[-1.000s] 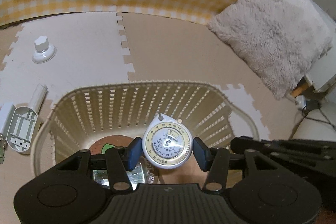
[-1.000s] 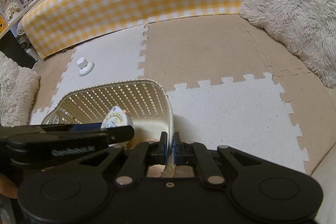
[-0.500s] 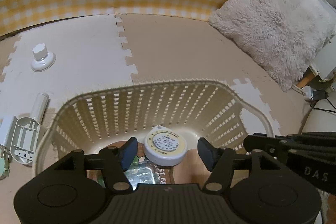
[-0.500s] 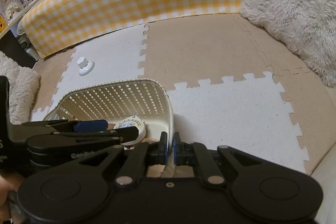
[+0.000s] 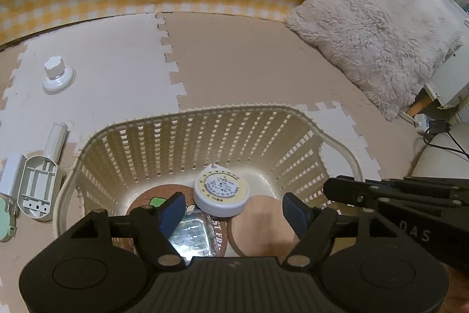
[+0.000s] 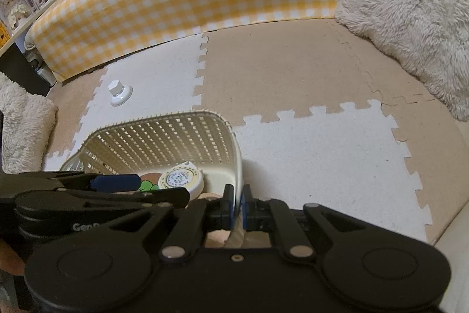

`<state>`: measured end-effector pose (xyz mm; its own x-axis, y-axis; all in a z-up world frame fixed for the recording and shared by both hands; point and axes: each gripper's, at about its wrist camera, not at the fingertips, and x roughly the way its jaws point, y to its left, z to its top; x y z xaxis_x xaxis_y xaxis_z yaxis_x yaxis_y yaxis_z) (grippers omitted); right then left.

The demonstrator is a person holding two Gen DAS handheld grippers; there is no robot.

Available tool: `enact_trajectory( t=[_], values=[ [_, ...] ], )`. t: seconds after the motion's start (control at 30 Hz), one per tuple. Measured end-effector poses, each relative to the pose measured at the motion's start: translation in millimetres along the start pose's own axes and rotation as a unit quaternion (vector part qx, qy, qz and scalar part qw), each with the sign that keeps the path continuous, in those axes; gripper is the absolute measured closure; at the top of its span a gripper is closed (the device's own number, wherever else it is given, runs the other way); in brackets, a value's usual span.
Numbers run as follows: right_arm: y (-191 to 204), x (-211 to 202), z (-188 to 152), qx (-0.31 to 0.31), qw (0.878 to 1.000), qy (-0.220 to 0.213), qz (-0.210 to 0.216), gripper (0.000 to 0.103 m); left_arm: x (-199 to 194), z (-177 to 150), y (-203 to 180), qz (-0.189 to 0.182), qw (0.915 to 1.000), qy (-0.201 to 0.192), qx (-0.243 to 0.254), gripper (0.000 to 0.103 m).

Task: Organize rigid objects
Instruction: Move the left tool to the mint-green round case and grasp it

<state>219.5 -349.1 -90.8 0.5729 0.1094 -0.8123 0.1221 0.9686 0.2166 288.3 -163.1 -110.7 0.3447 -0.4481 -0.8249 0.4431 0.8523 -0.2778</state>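
Now my left gripper [image 5: 234, 209] hangs over the cream slatted plastic basket [image 5: 337, 137], its blue-padded jaws opening, and nothing is pinched between them. The round white tape measure with a pale yellow dial face [image 5: 221, 189] lies flat on the basket floor, clear of both pads. It has a small tab at its far edge and fine printed rings of text I can't read. It rests partly on a brown cork coaster with a green cartoon print [image 5: 146, 203]; beside it lie a plain tan round coaster [image 5: 261, 228] and a clear plastic box [image 5: 193, 233].

My right gripper [image 6: 237, 209] is clamped on the basket's right-hand rim, pads pressed against the wall.

Out on the beige and white foam puzzle mat [image 5: 249, 63], left of the basket, are a white knobbed suction cup [image 5: 57, 75] and a white oval plastic bracket [image 5: 38, 185].
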Motion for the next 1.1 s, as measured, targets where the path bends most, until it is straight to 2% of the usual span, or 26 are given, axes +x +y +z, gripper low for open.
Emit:
enact_trajectory(
  t=[0.17,0.23,0.33,0.67,0.8,0.97,1.1],
  values=[
    [0.0,-0.1,0.0,0.001,1.000,0.000,0.001,0.098,-12.2,2.7,-1.6,0.003,0.9999,-0.012,0.002,0.015],
    [-0.2,0.0,0.0,0.000,1.000,0.000,0.000,0.098,-18.3,4.5,-1.4,0.003,0.9998,-0.018,0.002,0.014],
    [-0.2,0.1,-0.1,0.000,1.000,0.000,0.000,0.098,-28.5,8.1,-2.6,0.006,0.9996,-0.028,0.003,0.007],
    [0.0,0.0,-0.1,0.002,1.000,0.000,0.002,0.097,-63.8,15.5,-2.6,0.022,0.9975,-0.067,0.006,0.000],
    [-0.1,0.0,-0.1,0.001,1.000,0.000,0.001,0.097,-73.8,18.0,5.3,0.027,0.9965,-0.078,-0.008,0.000],
    [0.0,0.2,0.1,0.002,1.000,0.000,0.002,0.097,-85.4,21.6,23.8,0.050,0.9941,-0.093,-0.028,0.000],
    [-0.2,0.3,0.4,0.002,1.000,0.000,0.002,0.097,-91.7,23.6,49.7,0.065,0.9905,-0.103,-0.064,0.000]
  ],
)
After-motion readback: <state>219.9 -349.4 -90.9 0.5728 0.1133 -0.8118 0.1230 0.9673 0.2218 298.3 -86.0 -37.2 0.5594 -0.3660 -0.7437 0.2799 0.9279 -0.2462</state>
